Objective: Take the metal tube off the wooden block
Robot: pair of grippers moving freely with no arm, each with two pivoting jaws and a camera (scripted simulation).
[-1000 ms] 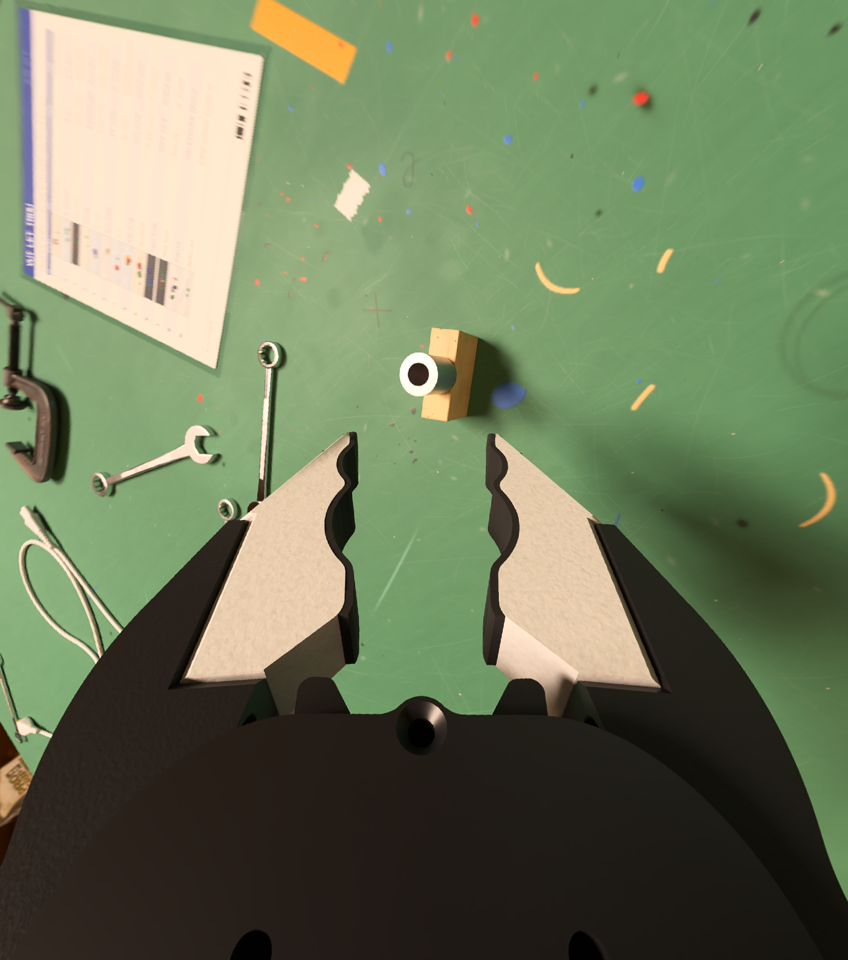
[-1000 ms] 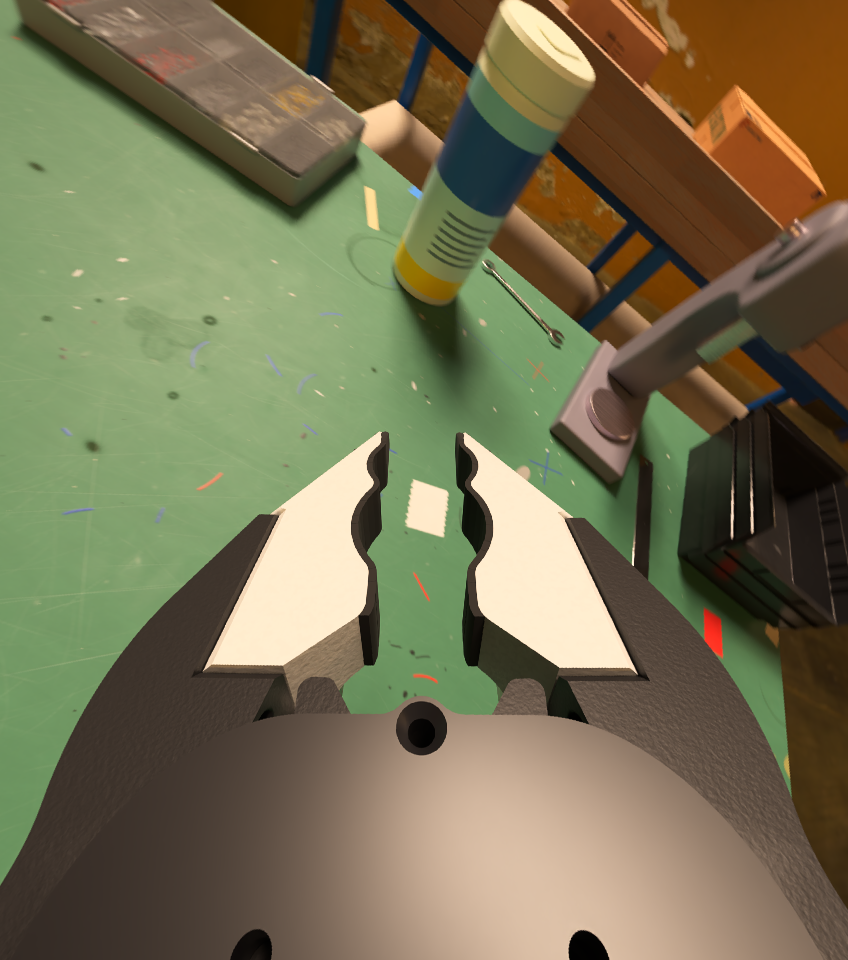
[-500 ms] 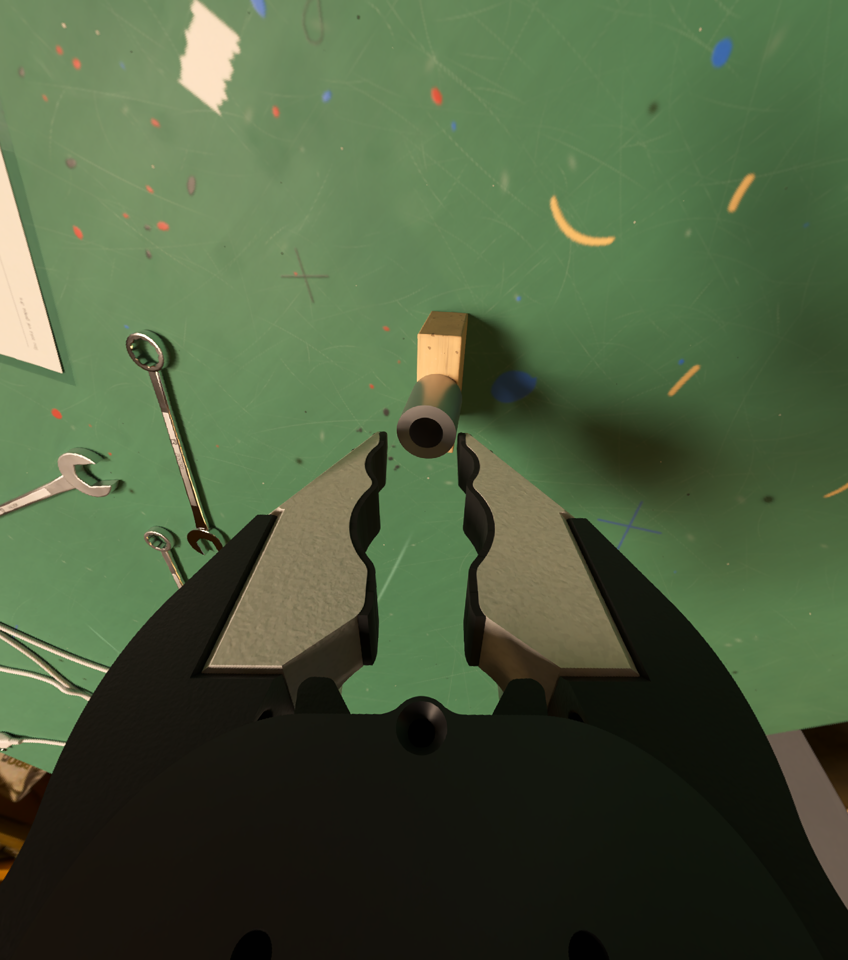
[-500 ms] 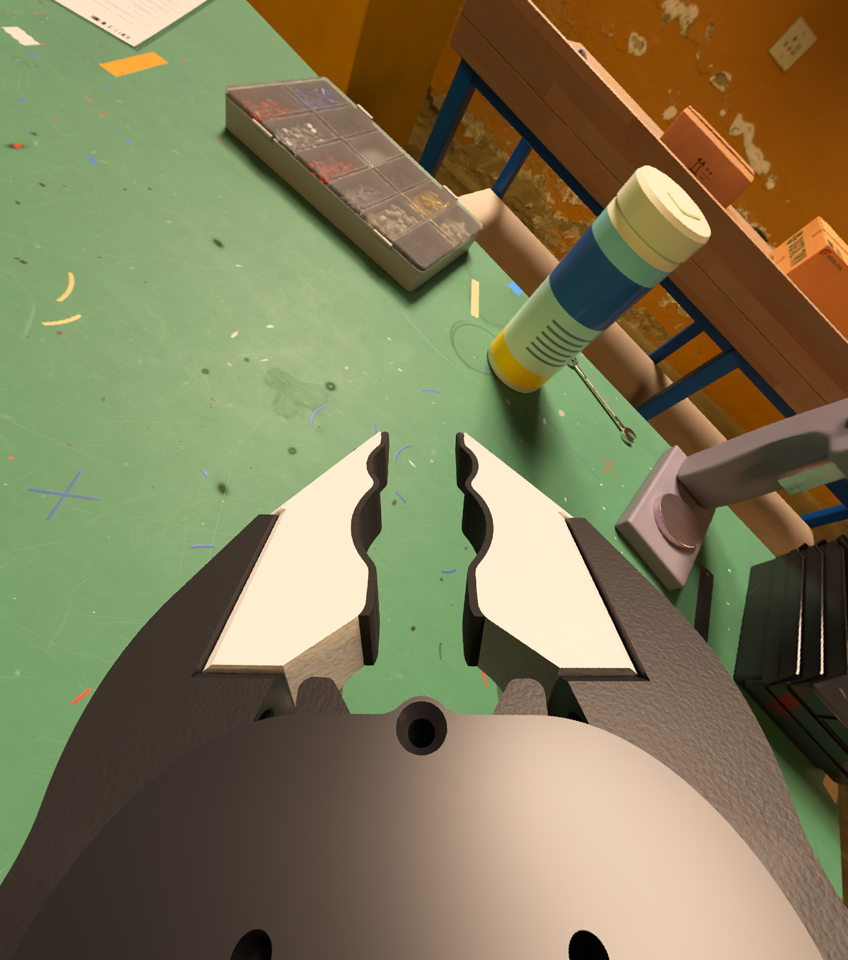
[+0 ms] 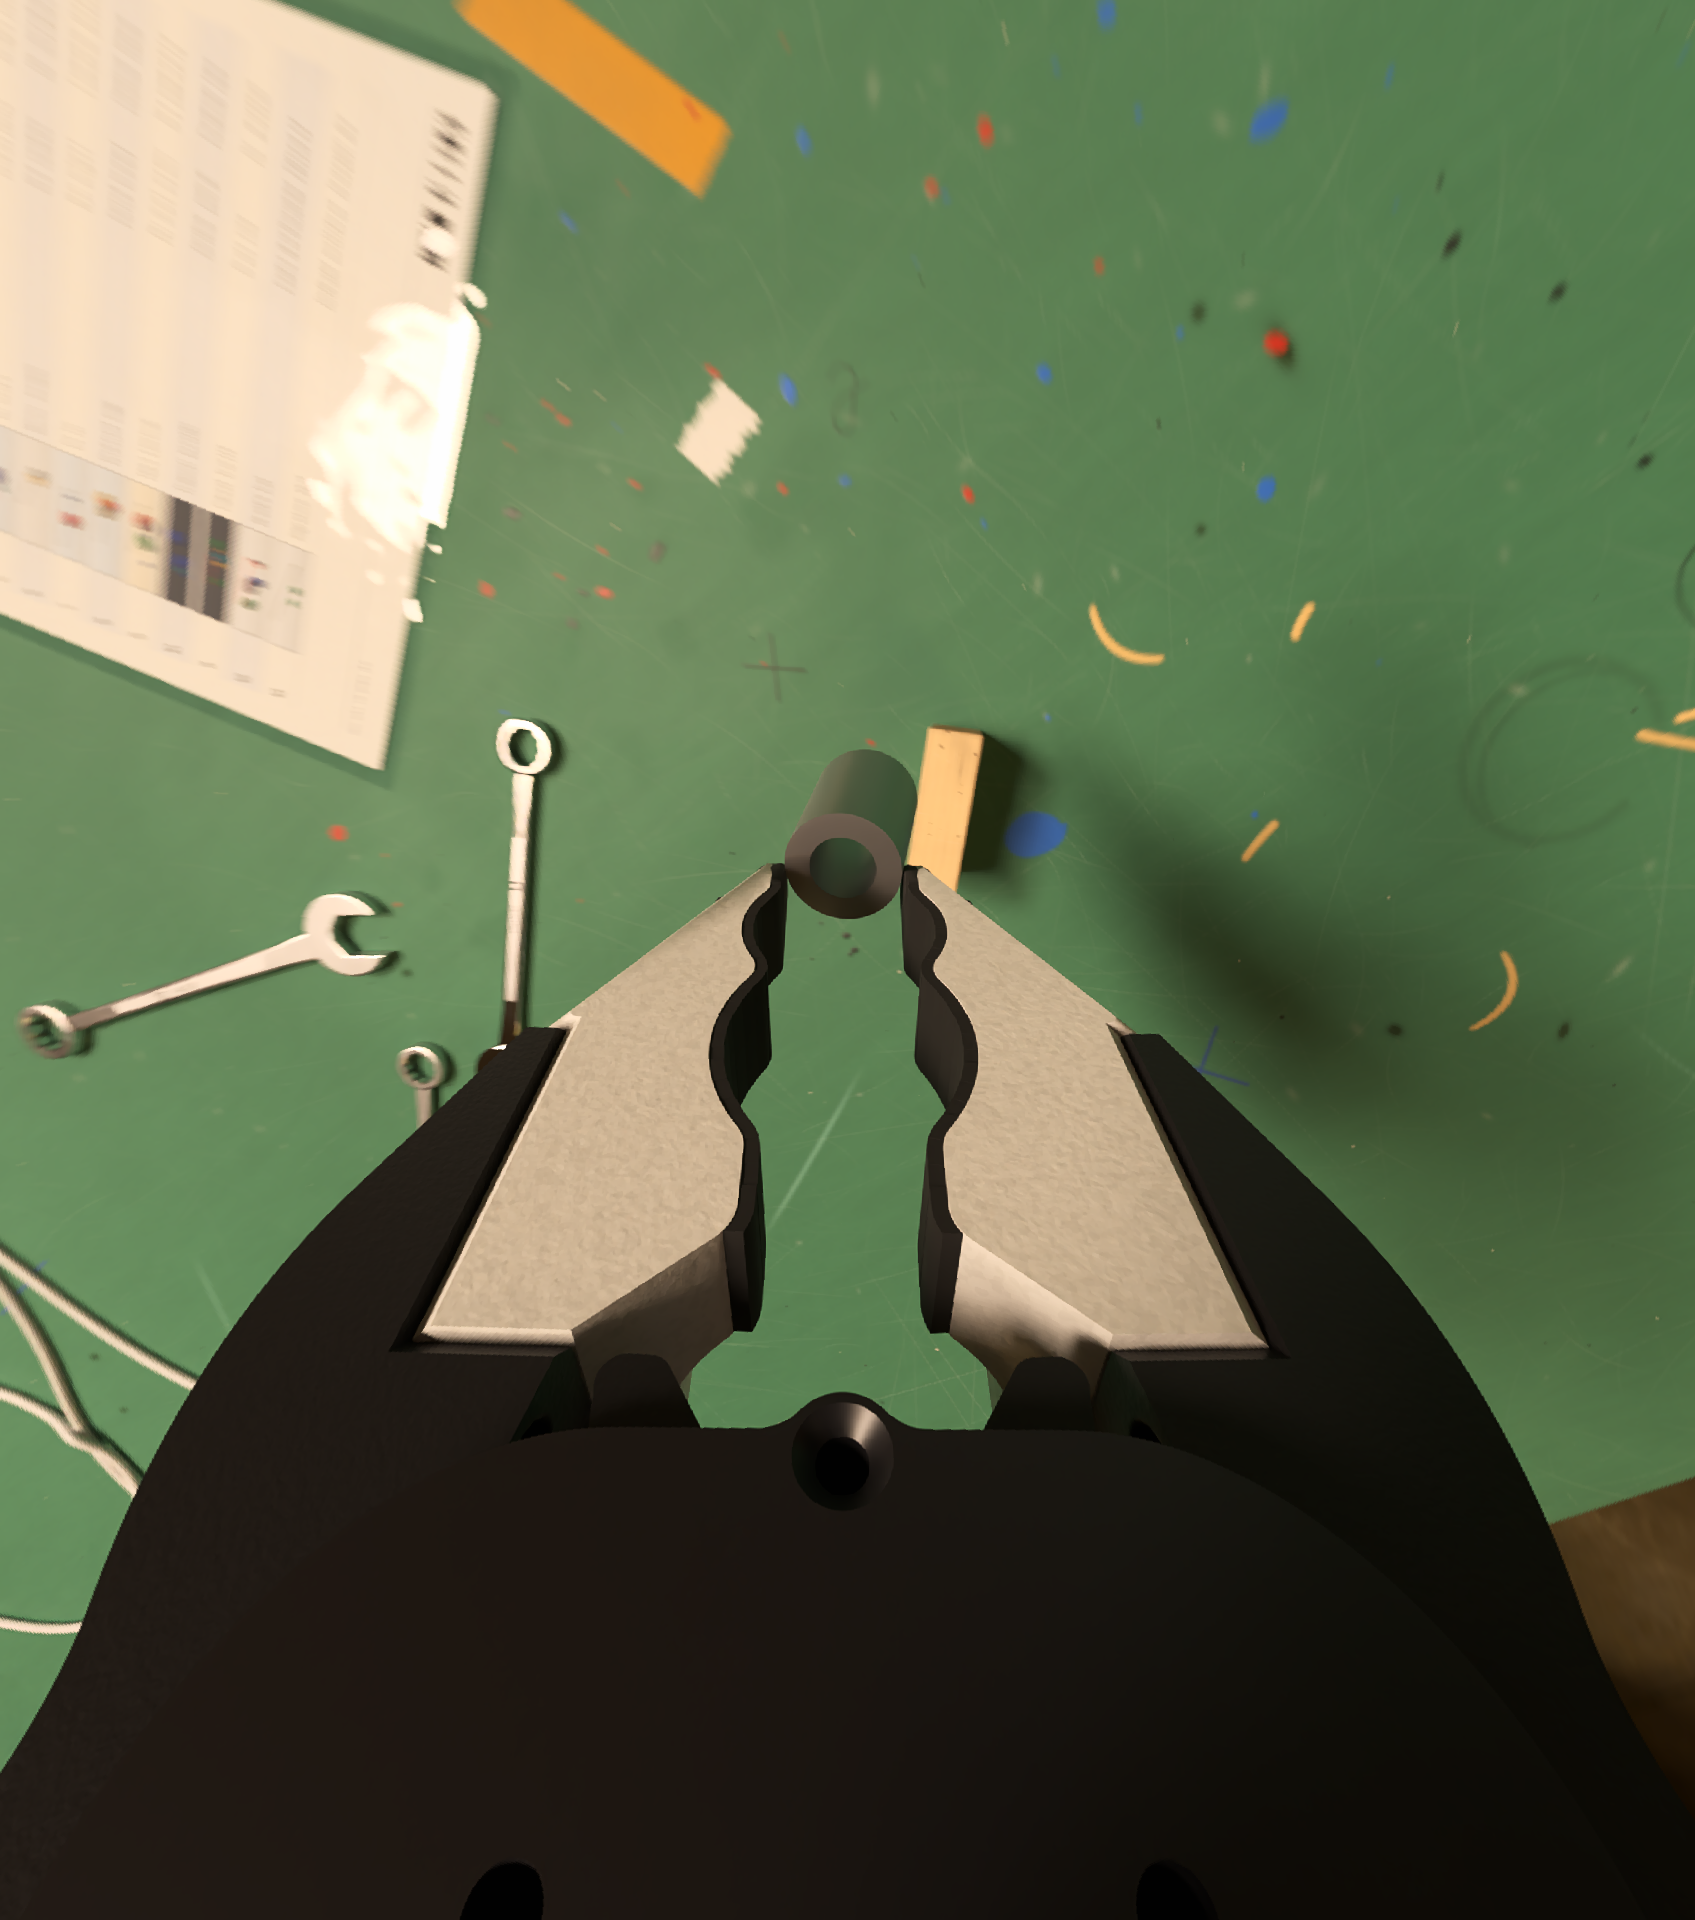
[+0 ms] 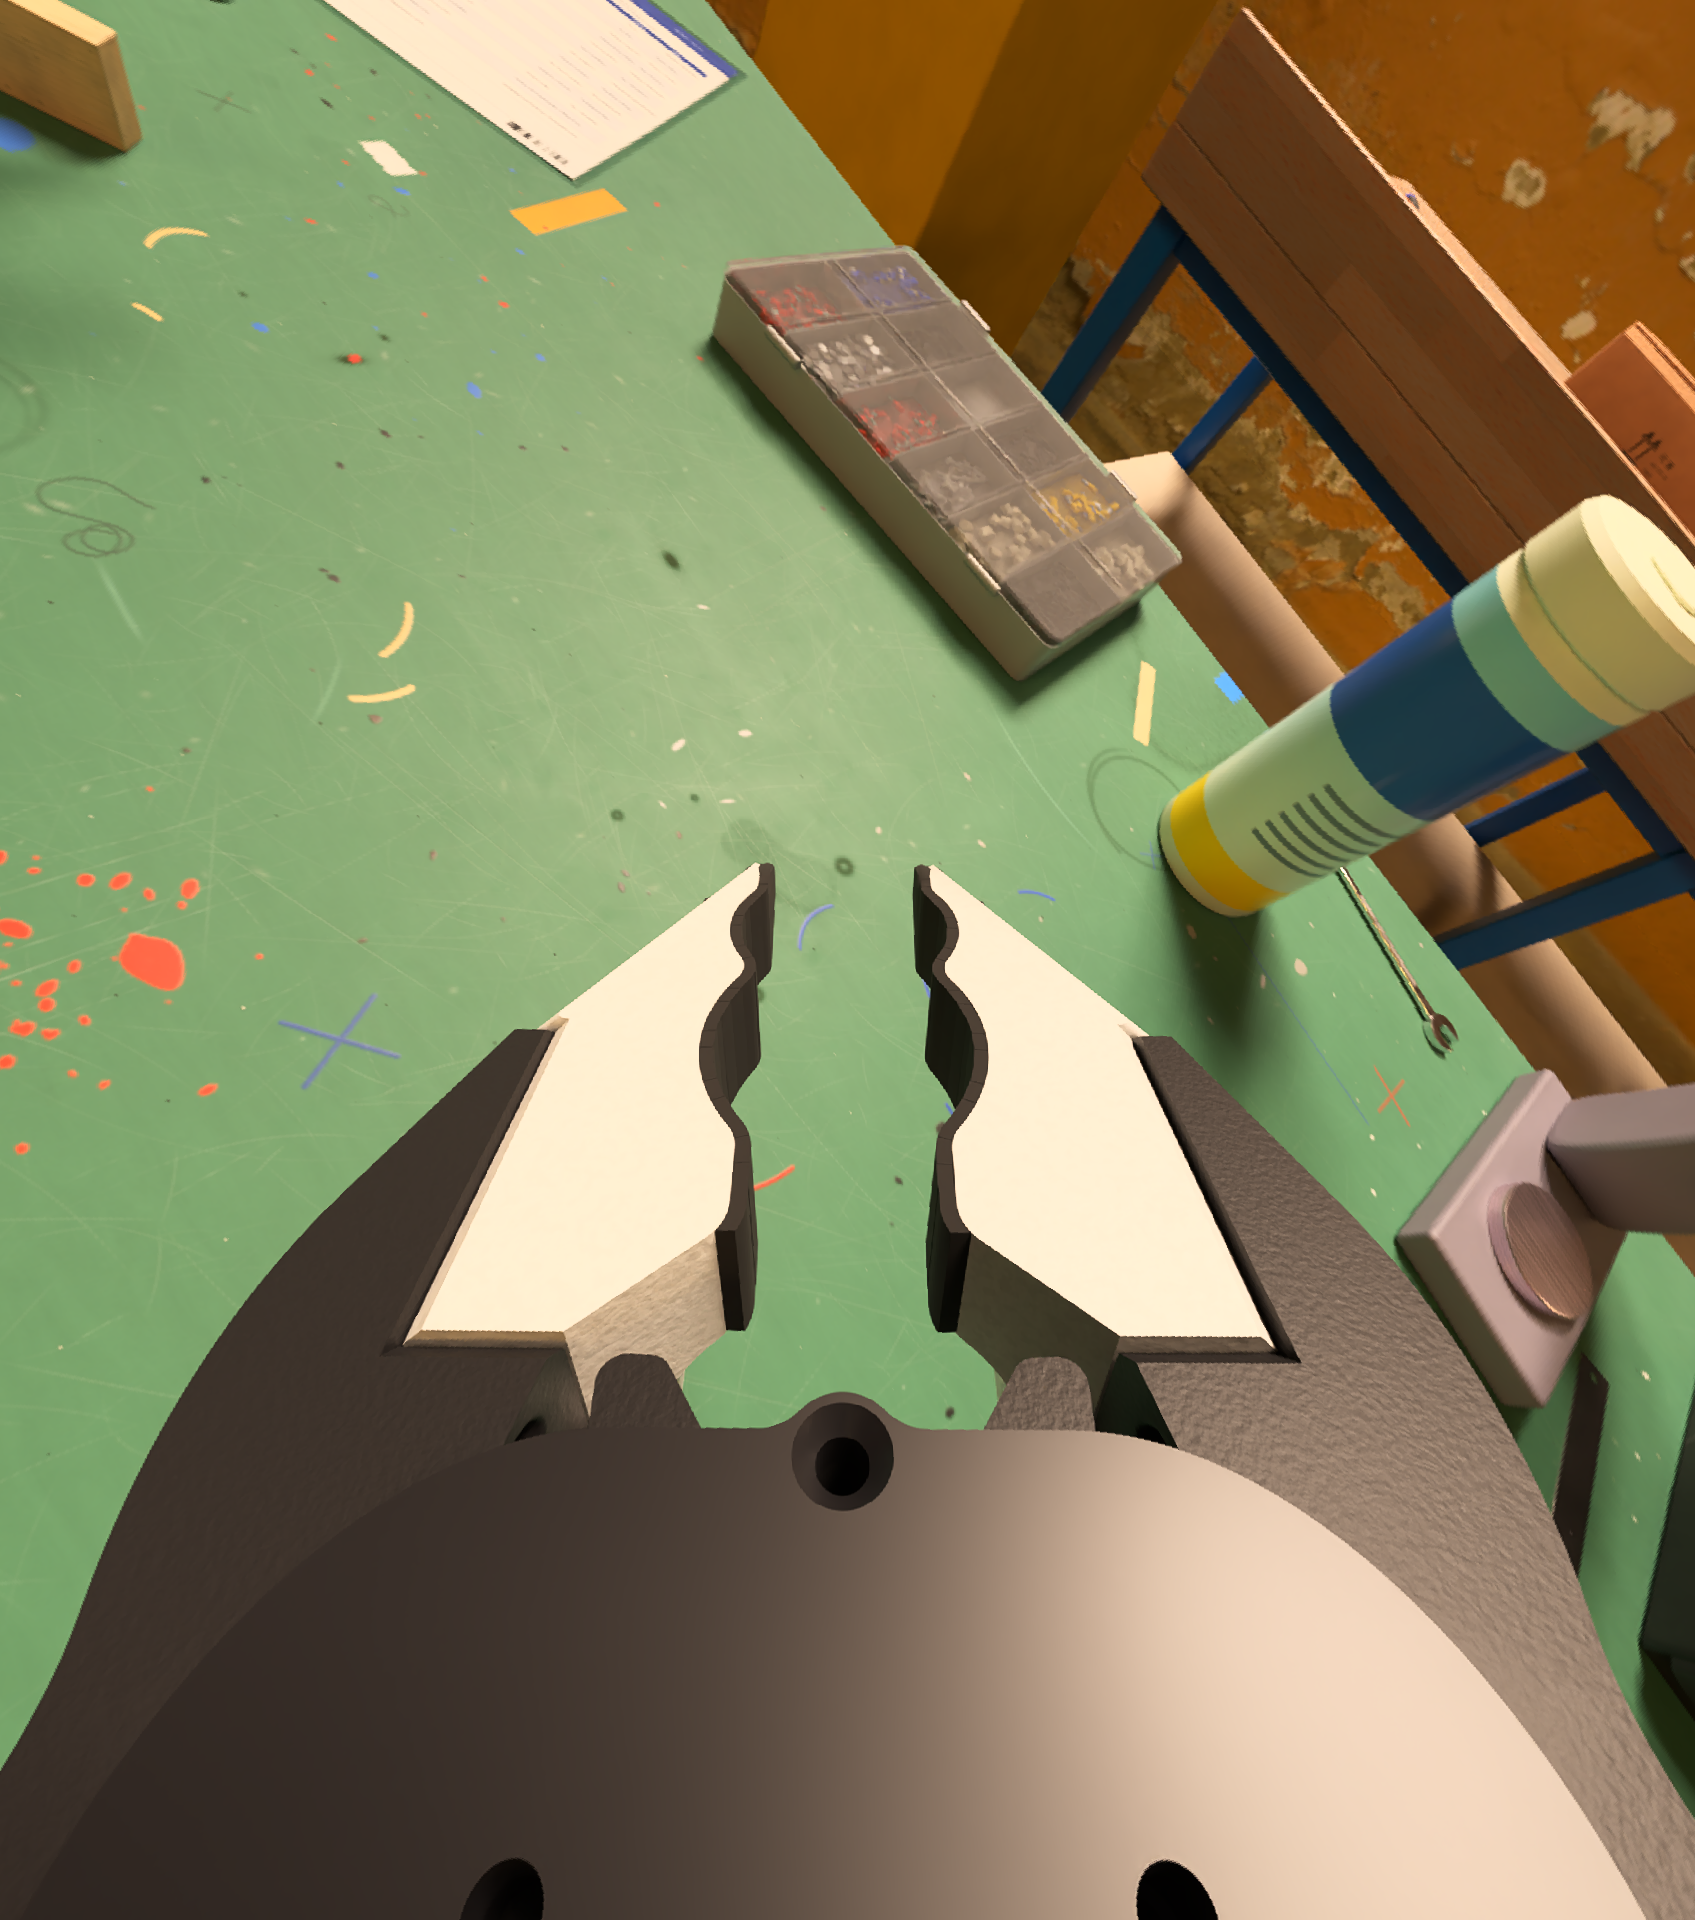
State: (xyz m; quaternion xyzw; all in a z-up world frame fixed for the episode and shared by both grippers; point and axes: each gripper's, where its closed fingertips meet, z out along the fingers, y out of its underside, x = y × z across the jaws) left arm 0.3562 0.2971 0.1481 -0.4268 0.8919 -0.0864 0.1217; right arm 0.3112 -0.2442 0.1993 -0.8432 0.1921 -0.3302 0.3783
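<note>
Left hand-held gripper (image 5: 843, 883) pinches metal tube (image 5: 848, 842).

paper sheet (image 5: 136, 343) blurred | cable (image 5: 1, 1340) cut off left

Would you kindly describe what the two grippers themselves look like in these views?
The left gripper has a broad, rounded matte black body and two pale grey textured fingers with dark, wavy inner edges. The right gripper has the same shape, with a dark grey-brown body and cream fingers. Each has a small round hole between the finger bases. No cables show.
</note>
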